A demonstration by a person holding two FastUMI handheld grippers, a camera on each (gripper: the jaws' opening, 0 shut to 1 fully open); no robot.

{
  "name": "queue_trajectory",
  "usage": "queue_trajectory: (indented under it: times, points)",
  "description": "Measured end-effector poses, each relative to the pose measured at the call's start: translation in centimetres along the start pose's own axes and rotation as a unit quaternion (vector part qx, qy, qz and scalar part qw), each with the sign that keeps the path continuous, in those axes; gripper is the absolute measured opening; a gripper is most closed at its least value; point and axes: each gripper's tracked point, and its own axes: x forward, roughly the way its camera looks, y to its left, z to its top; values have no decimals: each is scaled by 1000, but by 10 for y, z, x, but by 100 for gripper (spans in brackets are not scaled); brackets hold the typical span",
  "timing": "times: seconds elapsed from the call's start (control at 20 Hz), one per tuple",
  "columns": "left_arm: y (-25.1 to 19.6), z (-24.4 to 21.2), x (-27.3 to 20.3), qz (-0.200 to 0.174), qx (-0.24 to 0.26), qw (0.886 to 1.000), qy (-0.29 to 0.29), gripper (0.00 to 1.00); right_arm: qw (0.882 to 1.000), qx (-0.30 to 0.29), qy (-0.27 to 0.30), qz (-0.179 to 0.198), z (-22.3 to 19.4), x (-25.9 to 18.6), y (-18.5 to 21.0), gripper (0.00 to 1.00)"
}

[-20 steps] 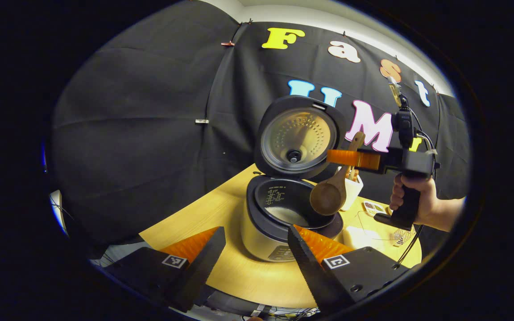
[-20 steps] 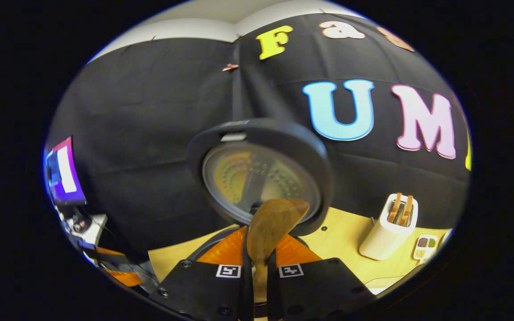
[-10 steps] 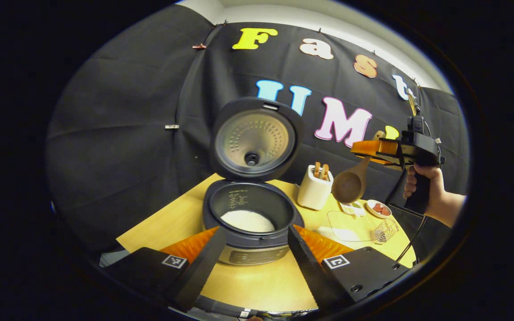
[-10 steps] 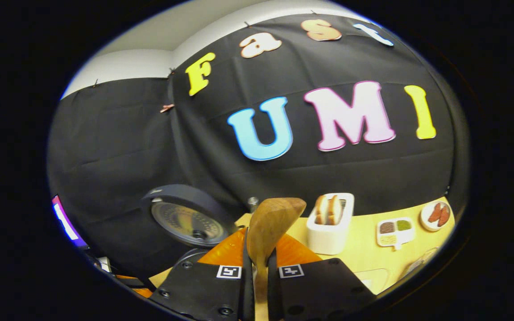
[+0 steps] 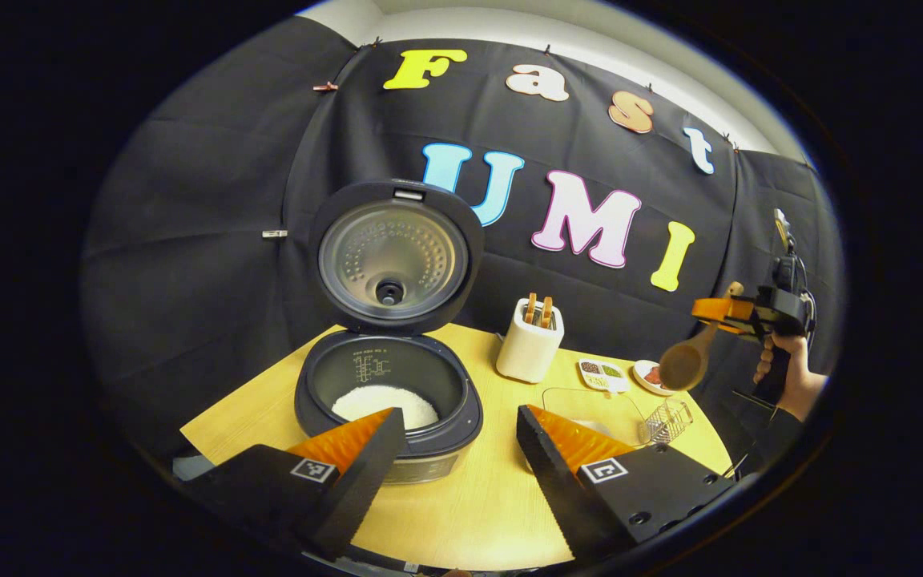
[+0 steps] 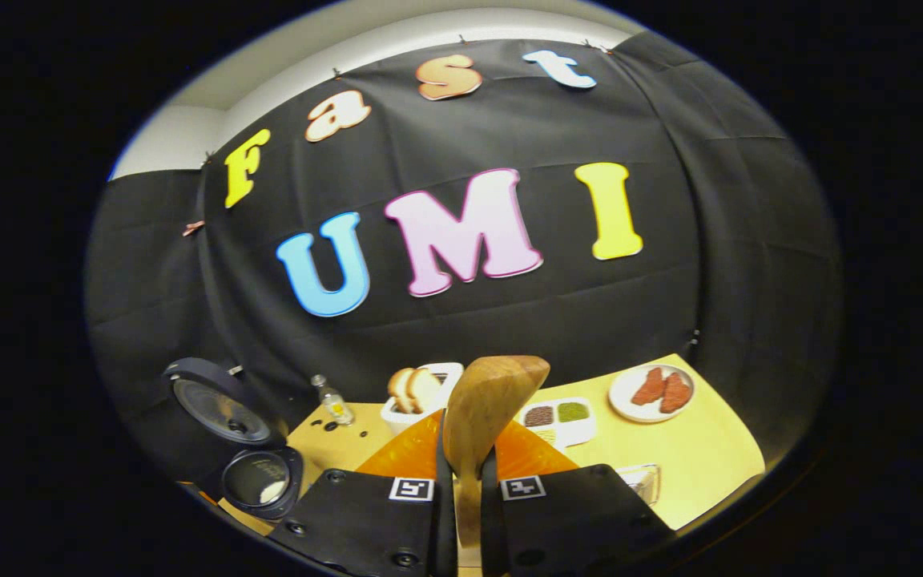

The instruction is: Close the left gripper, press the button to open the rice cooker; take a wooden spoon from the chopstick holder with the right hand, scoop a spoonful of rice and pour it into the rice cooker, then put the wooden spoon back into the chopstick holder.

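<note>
Pinched between the pressed-together fingers of the right gripper [image 6: 461, 473] at bottom centre of the right gripper view: the wooden spoon [image 6: 485, 409], bowl up, with the chopstick holder [image 6: 421, 394] just behind it to the left and the open rice cooker [image 6: 257, 481] at lower left. Spread wide and holding nothing at the bottom of the left gripper view: the left gripper [image 5: 457, 449], over the wooden table [image 5: 477, 513]. Beyond it, centre left, the rice cooker [image 5: 388, 393] with lid raised and white rice [image 5: 385, 403] inside, the chopstick holder [image 5: 529, 349] just right of it, and at far right the right gripper [image 5: 722, 308], carried by a hand [image 5: 786, 377], with the spoon [image 5: 690, 361] hanging bowl down.
</note>
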Motion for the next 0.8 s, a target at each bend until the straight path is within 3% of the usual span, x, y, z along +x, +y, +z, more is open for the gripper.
queue_trajectory:
  times: [0.45, 0.7, 0.75, 0.8]
  points:
    - [-9, 17, 10, 64, 17, 998, -8, 95, 988, 97, 16, -122, -15, 2, -158, 16]
    - [-11, 24, 0, 103, 17, 995, -4, 95, 978, 132, 40, -155, -57, 30, -195, 16]
    - [-13, 26, -2, 109, 13, 994, -4, 95, 976, 135, 44, -164, -66, 35, -202, 11]
    - [-13, 26, -3, 115, 10, 993, -4, 95, 974, 140, 49, -171, -76, 41, -206, 16]
